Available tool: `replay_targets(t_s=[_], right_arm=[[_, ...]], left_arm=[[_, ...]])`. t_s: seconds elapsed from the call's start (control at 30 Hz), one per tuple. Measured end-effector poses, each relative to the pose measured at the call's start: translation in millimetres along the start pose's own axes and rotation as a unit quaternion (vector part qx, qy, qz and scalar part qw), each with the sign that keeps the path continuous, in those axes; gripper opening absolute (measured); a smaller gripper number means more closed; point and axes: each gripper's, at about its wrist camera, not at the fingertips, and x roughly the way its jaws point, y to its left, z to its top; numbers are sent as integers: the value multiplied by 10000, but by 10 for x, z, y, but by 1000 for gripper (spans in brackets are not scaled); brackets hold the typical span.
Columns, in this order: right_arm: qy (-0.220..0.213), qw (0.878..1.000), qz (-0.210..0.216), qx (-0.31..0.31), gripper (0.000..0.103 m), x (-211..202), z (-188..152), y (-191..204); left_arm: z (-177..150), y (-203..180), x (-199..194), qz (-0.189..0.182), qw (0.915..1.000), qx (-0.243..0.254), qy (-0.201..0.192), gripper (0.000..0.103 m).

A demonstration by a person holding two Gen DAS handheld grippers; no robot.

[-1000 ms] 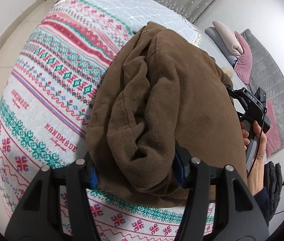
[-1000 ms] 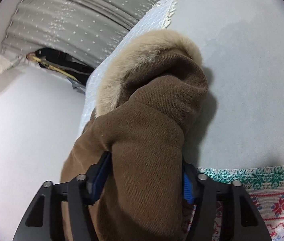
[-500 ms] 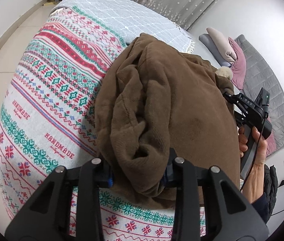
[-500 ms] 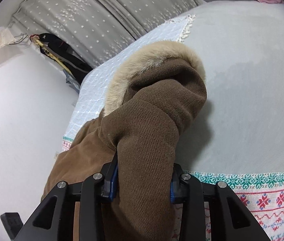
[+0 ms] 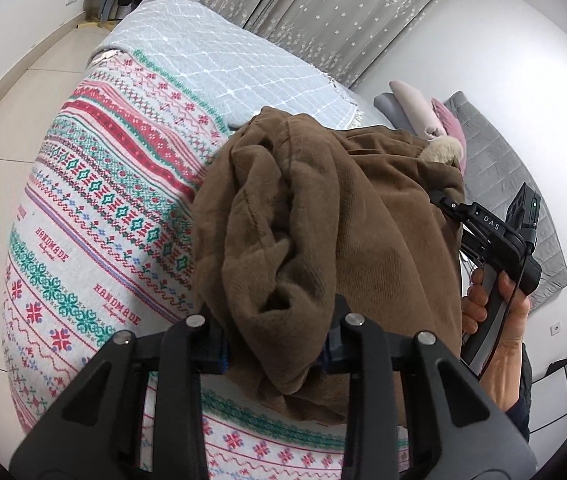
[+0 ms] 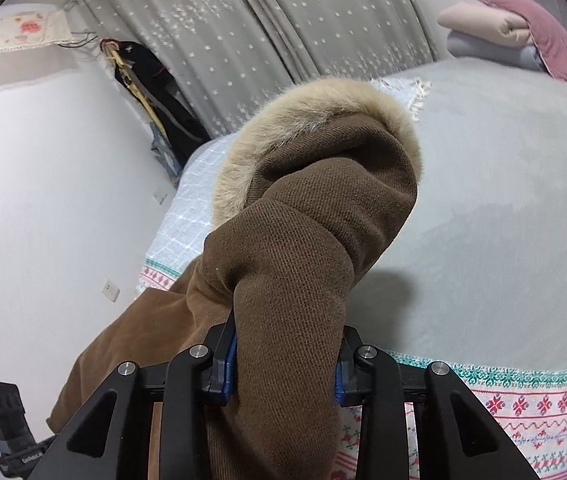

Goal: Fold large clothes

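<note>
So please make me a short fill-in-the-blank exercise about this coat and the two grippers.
1. Both grippers clamp the same brown ____.
2. The coat has a hood edged with pale ____.
3. The patterned blanket carries the printed word ____.
4. The right gripper has pads coloured ____.

Missing words: coat; fur; HANDMADE; blue
</note>
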Motion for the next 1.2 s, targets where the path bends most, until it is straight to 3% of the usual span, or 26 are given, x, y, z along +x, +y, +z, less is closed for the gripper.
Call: replay_targets(t_s=[0.23,0.33,0.47,0.7,1.0,1.13,1.2], right_arm=[[-166,9995,-90,-262,34,-627,-23,102],[-286,9991,-92,-308,34,-1126,-116,74],[-353,9989,-104,-291,34,-1768,-366,-18],[-147,9995,-157,-244,34,-2610,-1078,-157],[229,9997,100,14,34,-3024,-2227,-526],[368,9984,224,360,35,-2940,-2486,-822],[543,9948,146,849,36,-2796,-2654,-1153]], left_arm=[[-166,-423,-377,-325,9992,245,-34,33],[-368,-657,-609,-521,9974,504,-18,33],[-820,-917,-980,-888,9936,689,134,33],[-1838,-1248,-1460,-986,9843,1407,404,33],[-2710,-1066,-1662,-877,9826,1508,630,33],[-2963,-945,-1525,-743,9818,1548,807,34],[-3003,-835,-1447,-702,9836,1423,853,35]])
